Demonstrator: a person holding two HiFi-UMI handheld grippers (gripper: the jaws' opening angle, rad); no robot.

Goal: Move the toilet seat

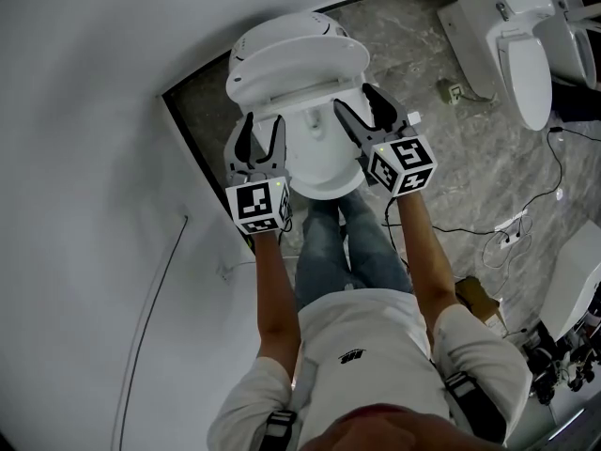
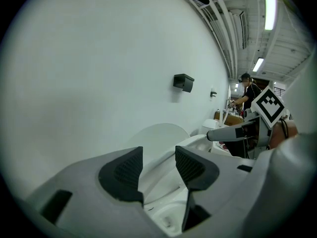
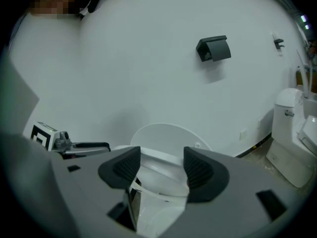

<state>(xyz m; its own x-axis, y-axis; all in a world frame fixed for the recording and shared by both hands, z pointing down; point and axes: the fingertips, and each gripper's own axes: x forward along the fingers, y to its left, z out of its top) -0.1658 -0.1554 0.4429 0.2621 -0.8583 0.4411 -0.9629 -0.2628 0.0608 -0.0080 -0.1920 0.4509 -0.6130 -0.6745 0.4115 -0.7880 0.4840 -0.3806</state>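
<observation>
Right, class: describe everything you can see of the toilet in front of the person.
The toilet is glossy white, ceramic-looking, its rounded bowl facing the person. It stands against a white wall on grey marbled floor. Its lid is raised toward the wall. The left tool and right tool flank the bowl, jaws apart; whether they touch it is unclear.

Grey marbled floor (image 1: 460,172) beneath me, white toilet (image 1: 319,172) standing on it by the wall (image 1: 94,111) ahead of my legs (image 1: 324,252), second toilet (image 1: 512,40) well apart to my right, black cables (image 1: 556,163), white power strip (image 1: 512,238) and brown box (image 1: 479,299) lying nearer me
</observation>
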